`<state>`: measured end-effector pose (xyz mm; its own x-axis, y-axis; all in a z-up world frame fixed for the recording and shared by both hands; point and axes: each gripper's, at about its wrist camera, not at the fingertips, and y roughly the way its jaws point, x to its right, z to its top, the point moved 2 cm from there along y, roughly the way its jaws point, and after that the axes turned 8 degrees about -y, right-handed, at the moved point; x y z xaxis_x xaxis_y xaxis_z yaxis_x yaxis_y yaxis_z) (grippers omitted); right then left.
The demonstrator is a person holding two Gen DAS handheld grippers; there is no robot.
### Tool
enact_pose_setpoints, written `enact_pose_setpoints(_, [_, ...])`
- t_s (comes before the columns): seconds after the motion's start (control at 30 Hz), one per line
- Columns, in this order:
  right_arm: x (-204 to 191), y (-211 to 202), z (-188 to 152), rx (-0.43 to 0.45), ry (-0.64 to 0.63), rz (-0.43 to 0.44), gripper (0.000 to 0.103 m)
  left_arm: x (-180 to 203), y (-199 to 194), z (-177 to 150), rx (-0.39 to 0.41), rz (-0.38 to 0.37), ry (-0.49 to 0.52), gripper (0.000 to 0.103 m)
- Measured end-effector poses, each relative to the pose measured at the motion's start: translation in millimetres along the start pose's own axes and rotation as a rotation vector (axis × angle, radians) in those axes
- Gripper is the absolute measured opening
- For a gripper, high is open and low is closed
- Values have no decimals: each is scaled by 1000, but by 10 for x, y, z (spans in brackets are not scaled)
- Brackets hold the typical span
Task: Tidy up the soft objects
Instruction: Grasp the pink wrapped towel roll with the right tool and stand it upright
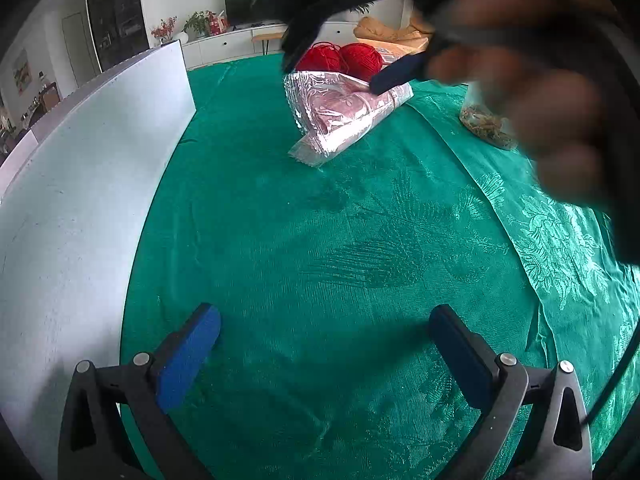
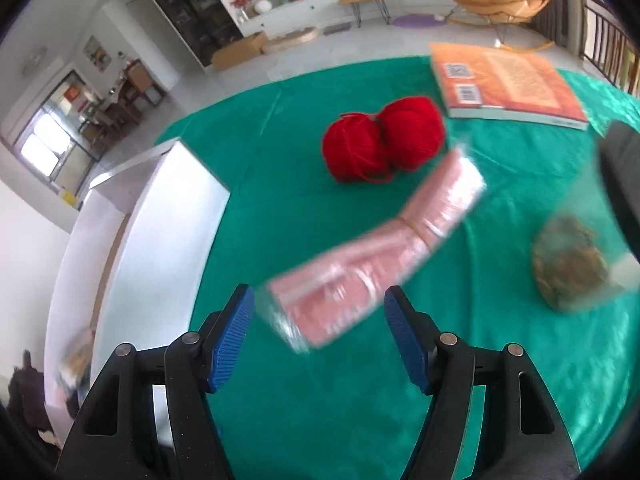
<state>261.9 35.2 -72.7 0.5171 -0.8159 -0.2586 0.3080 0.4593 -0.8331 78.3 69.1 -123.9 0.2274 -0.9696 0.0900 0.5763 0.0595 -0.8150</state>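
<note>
pink packet (image 2: 384, 252) lies beside yarn (image 2: 384, 138)

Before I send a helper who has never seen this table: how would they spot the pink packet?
On the green tablecloth, find the two red yarn balls near the middle. Just in front of them lies the pink packet: a long, flat, shiny plastic-wrapped bundle, bent in the middle, unlike the round yarn and the orange book.

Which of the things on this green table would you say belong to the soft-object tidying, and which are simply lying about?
Part of the job:
- two red yarn balls
- pink cloth in clear wrapping
- white box, probably where they go

Lying about:
- orange book
- clear bag of brownish bits, contents unclear
- green tablecloth
</note>
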Motion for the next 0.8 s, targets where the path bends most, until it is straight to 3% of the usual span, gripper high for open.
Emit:
enact_pose_setpoints(0.1, [-66, 381, 110, -114, -7, -61, 71, 2, 2, 6, 0, 1, 1, 103])
enact_pose_setpoints(0.2, [-130, 452, 62, -102, -61, -101, 69, 1, 2, 6, 0, 0, 0, 103])
enact_pose_setpoints(0.23, [-155, 438, 21, -101, -99, -125, 55, 1, 2, 4, 0, 0, 0, 103])
enact_pose_setpoints(0.27, [-177, 423, -16, -104, -134, -134, 26, 1, 2, 6, 0, 0, 0, 103])
enact_pose_setpoints(0.3, [-214, 401, -83, -124, -164, -121, 12, 1, 1, 3, 0, 0, 0, 103])
enact_pose_setpoints(0.53, [-188, 17, -666, -209, -354, -202, 11, 1, 3, 6, -1, 0, 0, 103])
enact_pose_setpoints(0.8, [388, -654, -1487, -242, -323, -198, 10, 0, 3, 6, -1, 1, 0, 103])
